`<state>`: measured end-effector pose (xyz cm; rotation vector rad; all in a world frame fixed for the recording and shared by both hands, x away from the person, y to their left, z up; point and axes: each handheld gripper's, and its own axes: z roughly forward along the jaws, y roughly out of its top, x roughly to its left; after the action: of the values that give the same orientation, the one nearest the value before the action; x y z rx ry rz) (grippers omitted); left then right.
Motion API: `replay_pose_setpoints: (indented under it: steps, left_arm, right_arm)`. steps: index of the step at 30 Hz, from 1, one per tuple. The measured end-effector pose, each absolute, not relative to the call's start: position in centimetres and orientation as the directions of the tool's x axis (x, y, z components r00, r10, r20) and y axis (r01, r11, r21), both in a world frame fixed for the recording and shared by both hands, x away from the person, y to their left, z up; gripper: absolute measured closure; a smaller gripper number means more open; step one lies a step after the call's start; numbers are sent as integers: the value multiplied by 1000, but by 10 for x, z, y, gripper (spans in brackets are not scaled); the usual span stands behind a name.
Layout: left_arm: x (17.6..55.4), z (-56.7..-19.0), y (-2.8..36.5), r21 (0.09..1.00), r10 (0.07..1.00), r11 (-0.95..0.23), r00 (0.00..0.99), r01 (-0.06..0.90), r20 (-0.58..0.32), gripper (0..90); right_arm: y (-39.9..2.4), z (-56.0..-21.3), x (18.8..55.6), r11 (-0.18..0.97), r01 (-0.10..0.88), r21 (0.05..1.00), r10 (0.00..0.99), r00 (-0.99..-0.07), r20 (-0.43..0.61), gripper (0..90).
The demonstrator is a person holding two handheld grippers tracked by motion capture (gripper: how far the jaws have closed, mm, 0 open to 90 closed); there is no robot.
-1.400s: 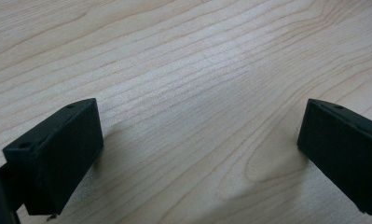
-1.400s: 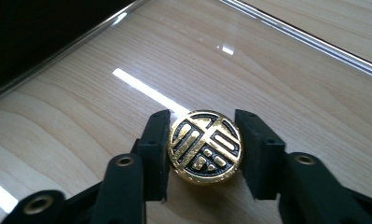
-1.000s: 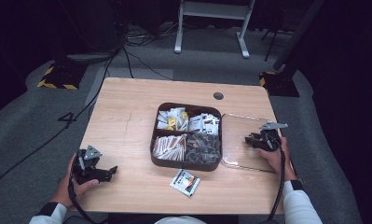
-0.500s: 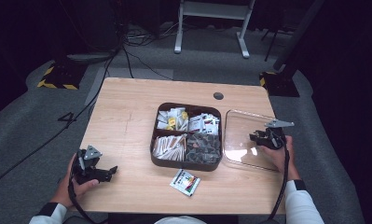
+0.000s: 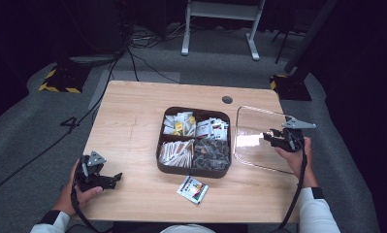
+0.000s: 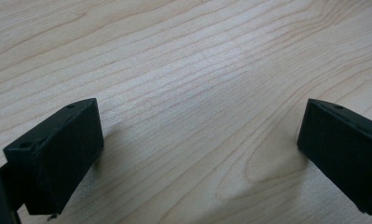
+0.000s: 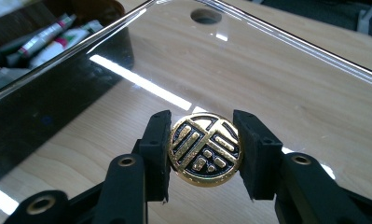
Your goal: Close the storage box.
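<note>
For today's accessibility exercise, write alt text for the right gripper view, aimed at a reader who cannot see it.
The right gripper has its two black jaws shut on a round gold and black knob fixed to a clear lid. Through the lid the wooden table shows, with a dark tray of packets at upper left.
</note>
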<state>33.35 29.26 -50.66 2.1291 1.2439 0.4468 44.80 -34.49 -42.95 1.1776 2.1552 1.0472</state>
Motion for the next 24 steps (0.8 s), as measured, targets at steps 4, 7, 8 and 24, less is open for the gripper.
replay_pose_setpoints:
  steps: [4,7,8,24]
  left_arm:
    - [333,-507,293,664,867,-360,498,655,-21,4]
    - [334,-507,293,664,867,-360,498,655,-21,4]
    - [334,-507,293,664,867,-361,498,655,-21,4]
    - [334,-507,292,665,868,-356,496,657,-25,4]
  right_arm:
    - [-336,-420,444,346,474,810,841,-539,-44,595]
    - [-326,-417,444,360,469,806,831,-555,-47,595]
    - [-324,-417,444,361,470,805,829,-557,-47,595]
    - [-286,-412,443,405,447,798,792,-607,-62,595]
